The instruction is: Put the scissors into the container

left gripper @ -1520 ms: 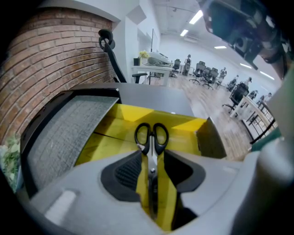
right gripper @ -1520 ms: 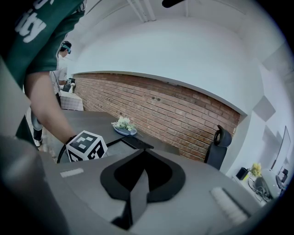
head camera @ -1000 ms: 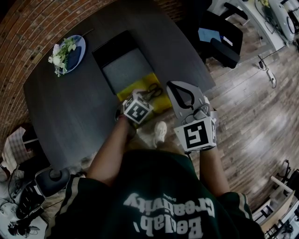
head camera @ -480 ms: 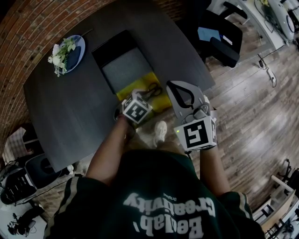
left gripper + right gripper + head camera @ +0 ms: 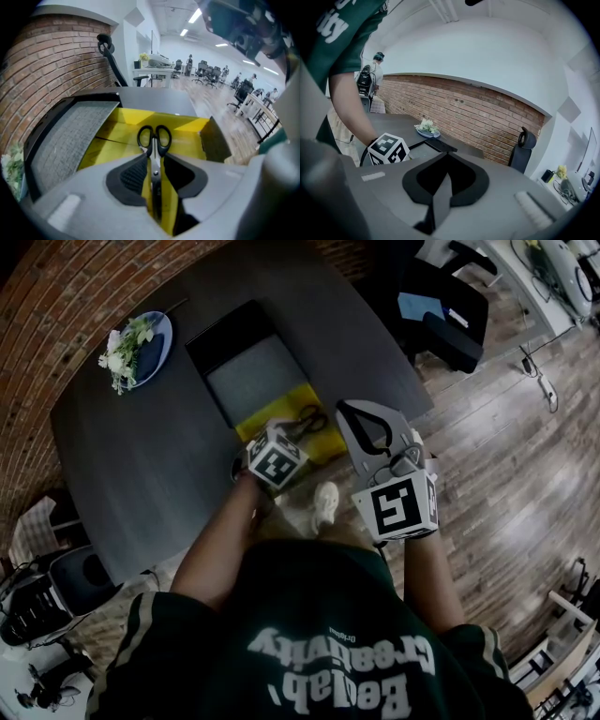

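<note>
Black-handled scissors (image 5: 153, 138) lie flat in the yellow container (image 5: 117, 140), handles pointing away from me. My left gripper (image 5: 153, 161) hangs just over them. Its jaws are opening, the blades run between the pads, and a strip of yellow shows on each side. In the head view the scissors (image 5: 309, 420) and the yellow container (image 5: 258, 423) sit at the table's near edge, with the left gripper (image 5: 286, 434) over them. My right gripper (image 5: 356, 412) is held in the air to the right, off the table, its jaws shut and empty (image 5: 447, 157).
A black case with a grey lining (image 5: 258, 376) lies open just behind the yellow container. A blue plate with white flowers (image 5: 131, 348) sits at the far left of the dark table (image 5: 141, 456). A black office chair (image 5: 441, 315) stands beyond on the wooden floor.
</note>
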### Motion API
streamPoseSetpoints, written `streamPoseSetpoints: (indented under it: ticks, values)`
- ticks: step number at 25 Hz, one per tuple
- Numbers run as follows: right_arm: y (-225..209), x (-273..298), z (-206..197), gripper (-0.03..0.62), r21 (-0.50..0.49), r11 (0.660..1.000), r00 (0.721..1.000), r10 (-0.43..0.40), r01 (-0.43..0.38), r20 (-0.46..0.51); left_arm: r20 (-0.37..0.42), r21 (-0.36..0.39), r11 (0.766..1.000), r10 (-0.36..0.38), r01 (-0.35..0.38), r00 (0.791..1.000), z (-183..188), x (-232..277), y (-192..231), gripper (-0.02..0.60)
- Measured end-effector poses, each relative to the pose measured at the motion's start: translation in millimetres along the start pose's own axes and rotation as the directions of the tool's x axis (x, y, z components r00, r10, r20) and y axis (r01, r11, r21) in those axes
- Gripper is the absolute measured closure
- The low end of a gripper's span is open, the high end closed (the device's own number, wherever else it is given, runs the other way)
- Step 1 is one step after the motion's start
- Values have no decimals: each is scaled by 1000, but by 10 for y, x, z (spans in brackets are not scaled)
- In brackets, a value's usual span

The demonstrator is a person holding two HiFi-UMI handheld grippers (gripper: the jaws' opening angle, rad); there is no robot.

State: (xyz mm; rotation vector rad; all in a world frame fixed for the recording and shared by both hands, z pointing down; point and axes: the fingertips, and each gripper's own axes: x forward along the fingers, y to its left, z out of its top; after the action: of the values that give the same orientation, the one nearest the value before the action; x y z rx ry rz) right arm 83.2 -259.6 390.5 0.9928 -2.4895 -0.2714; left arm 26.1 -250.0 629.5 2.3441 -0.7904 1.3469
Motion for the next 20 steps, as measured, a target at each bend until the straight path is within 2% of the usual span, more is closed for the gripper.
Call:
streamPoseSetpoints:
  ticks: [16, 20]
  values:
    - [-26, -95, -41, 588, 15, 1000, 1000, -15, 16, -21, 17, 7, 1000, 29, -29, 999, -10, -17, -2, 460]
    - [21, -92, 6, 588, 11, 1000, 1000, 8, -8, -3, 17, 6, 999, 35, -35, 999, -13, -33, -18, 459]
